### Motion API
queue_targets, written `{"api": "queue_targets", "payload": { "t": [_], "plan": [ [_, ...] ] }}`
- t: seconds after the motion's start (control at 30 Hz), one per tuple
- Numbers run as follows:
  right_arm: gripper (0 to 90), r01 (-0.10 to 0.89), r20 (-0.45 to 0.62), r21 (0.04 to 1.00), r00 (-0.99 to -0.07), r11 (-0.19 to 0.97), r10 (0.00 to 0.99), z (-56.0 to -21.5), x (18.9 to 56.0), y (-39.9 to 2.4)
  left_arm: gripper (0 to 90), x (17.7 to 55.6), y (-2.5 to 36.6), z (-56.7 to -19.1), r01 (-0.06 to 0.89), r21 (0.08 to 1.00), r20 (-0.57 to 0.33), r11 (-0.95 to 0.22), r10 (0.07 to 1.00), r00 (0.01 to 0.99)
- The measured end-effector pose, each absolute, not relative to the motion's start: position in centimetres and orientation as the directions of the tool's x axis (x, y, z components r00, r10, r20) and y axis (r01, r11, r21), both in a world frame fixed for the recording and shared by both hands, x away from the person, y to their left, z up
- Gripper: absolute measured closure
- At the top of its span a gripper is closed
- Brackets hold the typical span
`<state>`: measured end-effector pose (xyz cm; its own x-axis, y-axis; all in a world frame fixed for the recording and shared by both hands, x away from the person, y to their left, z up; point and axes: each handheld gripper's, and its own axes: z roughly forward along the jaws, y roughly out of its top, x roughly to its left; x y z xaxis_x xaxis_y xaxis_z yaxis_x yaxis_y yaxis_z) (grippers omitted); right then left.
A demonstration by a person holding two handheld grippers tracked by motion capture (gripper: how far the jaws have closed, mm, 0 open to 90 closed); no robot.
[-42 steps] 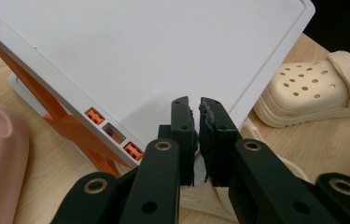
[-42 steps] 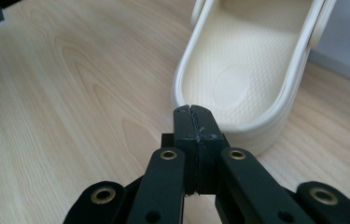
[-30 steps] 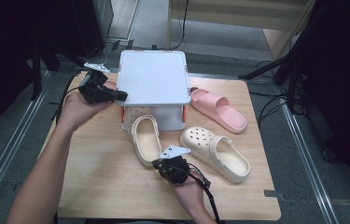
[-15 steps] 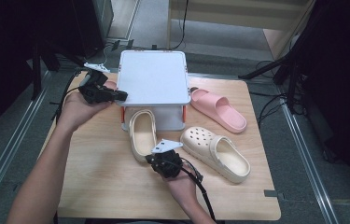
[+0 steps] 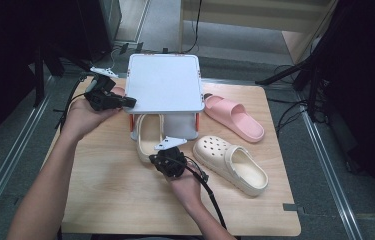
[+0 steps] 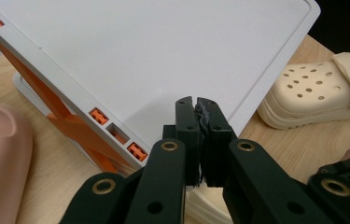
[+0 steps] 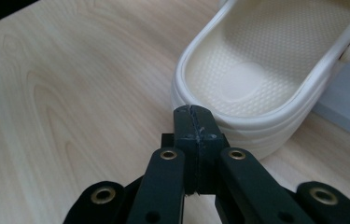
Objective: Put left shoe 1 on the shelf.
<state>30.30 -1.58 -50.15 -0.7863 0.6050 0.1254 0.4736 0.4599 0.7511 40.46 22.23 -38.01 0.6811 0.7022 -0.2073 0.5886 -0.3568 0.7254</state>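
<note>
Table point(image 5: 100, 200): pale wood, sitting on grey flooring.
Clog point(image 5: 147, 137): lying half under the white rack point(image 5: 164, 82).
Right gripper point(image 7: 194, 116): jaws closed empty, touching the clog's heel.
Left gripper point(image 6: 196, 105): jaws just closing, empty, at the rack's edge.

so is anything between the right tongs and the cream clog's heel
Nothing visible. The shut right tongs sit right at the heel rim of the cream clog, with only bare table beside them. The clog's toe end is under the white rack.
</note>
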Motion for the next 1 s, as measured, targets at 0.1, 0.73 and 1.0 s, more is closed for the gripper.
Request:
{"api": "queue_targets", "payload": {
  "t": [0.1, 0.73, 1.0],
  "plan": [
    [90.0, 0.480, 0.135, 0.754, -0.780, 0.448, 0.611, -50.0, 31.1, -1.0, 87.7, 40.5, 22.2, -38.0, 0.589, 0.725, -0.208, -0.357, 0.701, 0.682],
    [90.0, 0.474, 0.129, 0.764, -0.777, 0.437, 0.616, -49.9, 35.0, 1.6, 88.5, 40.7, 22.5, -38.2, 0.599, 0.726, -0.236, -0.339, 0.694, 0.680],
    [90.0, 0.475, 0.101, 0.766, -0.755, 0.433, 0.648, -49.9, 36.6, 2.9, 88.5, 40.6, 22.5, -38.2, 0.598, 0.726, -0.235, -0.338, 0.696, 0.678]
  ]
}}
